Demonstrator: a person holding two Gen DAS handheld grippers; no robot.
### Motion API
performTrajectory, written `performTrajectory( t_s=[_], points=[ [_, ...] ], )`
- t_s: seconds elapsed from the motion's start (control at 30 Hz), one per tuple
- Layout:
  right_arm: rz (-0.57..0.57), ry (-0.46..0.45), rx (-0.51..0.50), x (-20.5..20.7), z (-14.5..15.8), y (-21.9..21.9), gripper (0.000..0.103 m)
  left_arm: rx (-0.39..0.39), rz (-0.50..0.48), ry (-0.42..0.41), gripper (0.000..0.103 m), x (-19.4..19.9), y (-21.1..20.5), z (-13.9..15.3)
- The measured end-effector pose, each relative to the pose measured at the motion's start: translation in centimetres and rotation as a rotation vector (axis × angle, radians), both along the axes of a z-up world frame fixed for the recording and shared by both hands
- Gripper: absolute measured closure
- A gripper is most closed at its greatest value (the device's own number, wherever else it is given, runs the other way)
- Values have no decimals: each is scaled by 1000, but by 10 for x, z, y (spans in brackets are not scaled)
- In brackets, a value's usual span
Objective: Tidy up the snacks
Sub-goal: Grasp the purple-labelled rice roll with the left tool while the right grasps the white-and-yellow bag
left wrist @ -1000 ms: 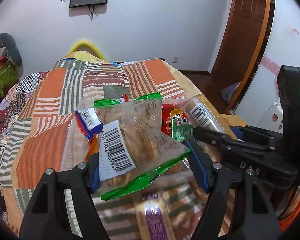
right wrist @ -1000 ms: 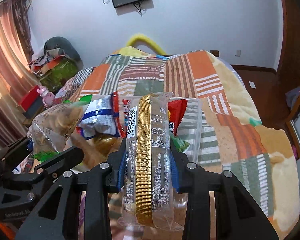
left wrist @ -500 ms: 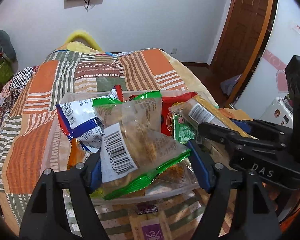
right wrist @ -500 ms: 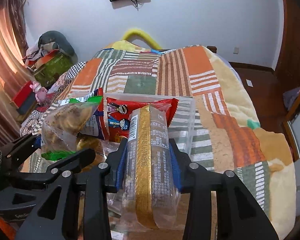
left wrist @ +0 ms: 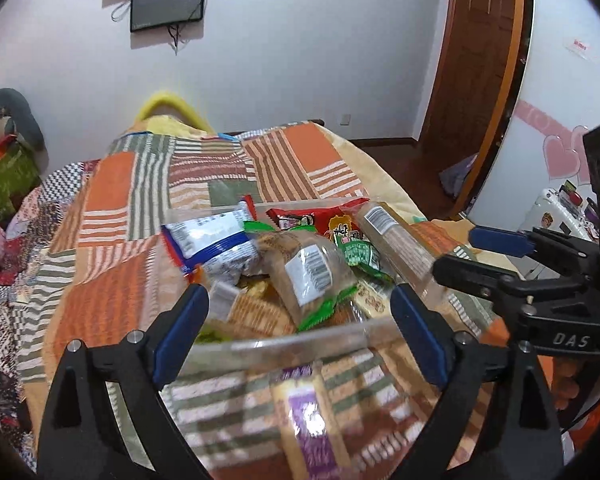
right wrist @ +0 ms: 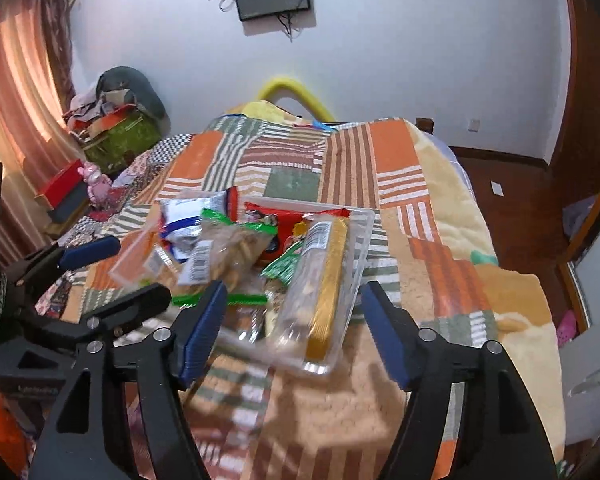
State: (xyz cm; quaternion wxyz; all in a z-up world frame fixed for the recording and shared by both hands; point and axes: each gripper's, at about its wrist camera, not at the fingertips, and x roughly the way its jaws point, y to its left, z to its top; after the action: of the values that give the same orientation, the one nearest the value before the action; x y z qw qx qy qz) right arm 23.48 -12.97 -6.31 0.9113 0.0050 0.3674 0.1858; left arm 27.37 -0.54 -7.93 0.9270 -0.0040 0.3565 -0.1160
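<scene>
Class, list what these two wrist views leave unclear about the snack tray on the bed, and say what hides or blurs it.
- Purple-labelled packet, left wrist view: motion blur makes its print unreadable.
- Clear tray, right wrist view: packets cover its floor.
- Lower packets, both views: buried under the green-edged biscuit bag.
- Gold-striped packet: its text is too small to read.
- The person: outside both views.

Left wrist view: close above near edge of clear snack tray [left wrist: 300, 334] on the patchwork bed [left wrist: 112, 184], angled down, facing the far wall. Right wrist view: same heading, beside it, tray [right wrist: 364, 236] near. Shared: tray, bed, wall screen [left wrist: 166, 2]. Each view catches the other gripper at its side.
</scene>
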Motion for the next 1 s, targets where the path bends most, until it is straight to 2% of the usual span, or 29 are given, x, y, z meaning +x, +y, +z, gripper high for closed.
performTrajectory(
  t_s=[0.2, 0.53, 0.73, 0.93, 1.0],
  points=[
    [42, 7, -9, -42, -2, 1, 28, 31, 27, -11, 10, -47, 20, 9],
    [146, 126, -27, -101, -46, 35, 27, 42, 68, 40, 10, -128, 57, -6],
    [186, 210, -55, -117, -76, 56, 27, 41, 60, 78, 10, -153, 58, -22],
    [215, 252, -78, -125, -92, 61, 27, 37, 24, 116, 10, -164, 48, -39],
    [225, 266, -68, -125, -95, 58, 35, 39, 19, 130, 10, -161, 44, -44]
  ],
)
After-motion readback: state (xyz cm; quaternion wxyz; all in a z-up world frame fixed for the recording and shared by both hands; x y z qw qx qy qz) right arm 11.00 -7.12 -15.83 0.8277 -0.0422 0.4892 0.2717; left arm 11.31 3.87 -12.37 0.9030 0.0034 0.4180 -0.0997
